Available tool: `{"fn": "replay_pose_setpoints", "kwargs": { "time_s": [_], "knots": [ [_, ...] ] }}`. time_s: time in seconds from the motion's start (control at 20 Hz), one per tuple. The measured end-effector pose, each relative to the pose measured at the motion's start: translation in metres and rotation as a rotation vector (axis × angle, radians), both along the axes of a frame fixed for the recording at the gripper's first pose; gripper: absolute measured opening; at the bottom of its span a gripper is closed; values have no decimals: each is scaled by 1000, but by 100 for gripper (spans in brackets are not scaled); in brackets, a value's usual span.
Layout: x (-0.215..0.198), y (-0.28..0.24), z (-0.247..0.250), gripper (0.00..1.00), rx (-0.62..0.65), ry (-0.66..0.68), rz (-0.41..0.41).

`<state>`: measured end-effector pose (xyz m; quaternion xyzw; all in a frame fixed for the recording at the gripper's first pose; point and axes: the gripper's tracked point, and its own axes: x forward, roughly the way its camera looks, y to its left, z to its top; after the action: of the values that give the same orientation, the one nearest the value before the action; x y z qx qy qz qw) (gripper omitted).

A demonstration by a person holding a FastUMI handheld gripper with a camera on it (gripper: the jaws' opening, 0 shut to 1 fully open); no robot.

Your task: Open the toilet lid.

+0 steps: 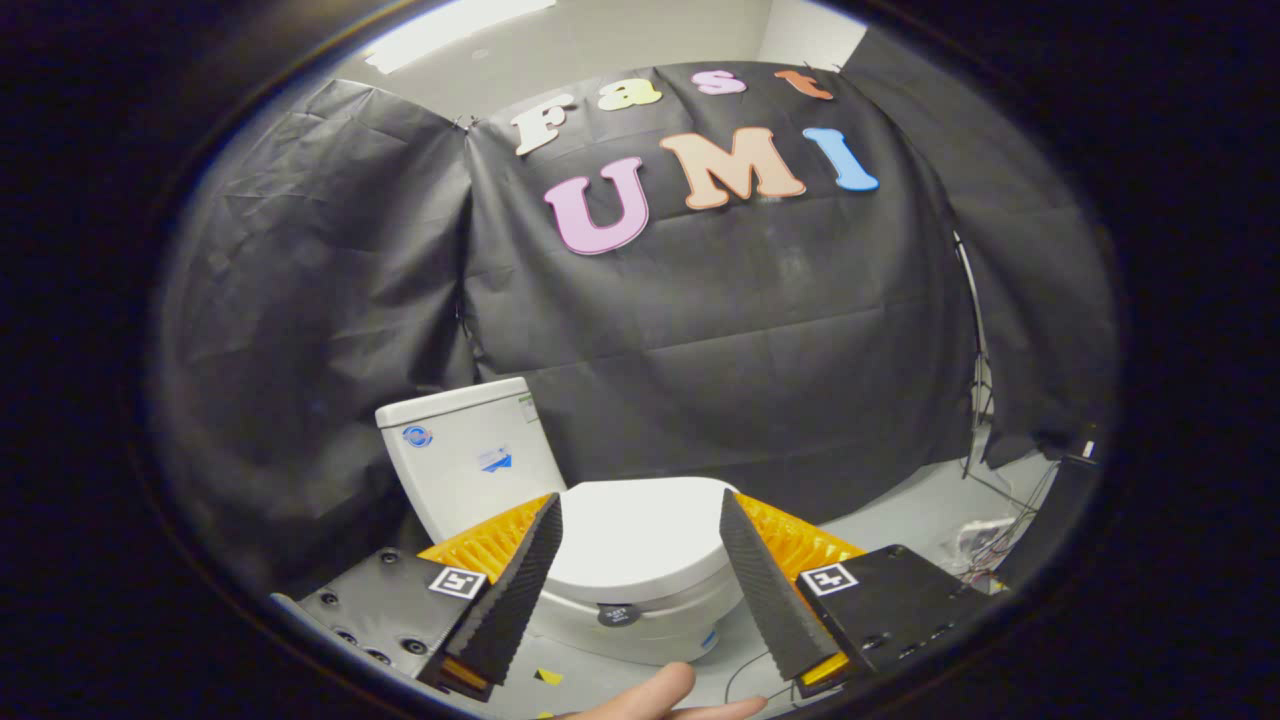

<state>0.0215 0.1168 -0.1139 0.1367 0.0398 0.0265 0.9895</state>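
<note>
Creased cloth wall [700,330]; smooth lid [640,535] down; hand-held gripper [640,510] agape.

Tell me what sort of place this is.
Likely a staged recording booth, not a real bathroom. A white toilet with its lid down and its tank stands before walls of draped black cloth, with loose cables on the floor. The tongs are open, the toilet beyond them.

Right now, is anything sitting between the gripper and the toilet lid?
Nothing visible. The gripper is open, its fingers apart, and the closed toilet lid lies just ahead between them, with only open air in the gap. A hand shows below the fingers, out of the path.
</note>
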Motion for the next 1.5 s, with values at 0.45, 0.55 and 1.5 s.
{"fn": "replay_pose_setpoints", "kwargs": {
  "time_s": [0.45,0.55,1.5],
  "knots": [
    [31,-24,-81,97,322,242,-140],
    [42,-22,-84,97,394,232,-153],
    [70,46,-174,95,936,401,-214]
  ]
}}
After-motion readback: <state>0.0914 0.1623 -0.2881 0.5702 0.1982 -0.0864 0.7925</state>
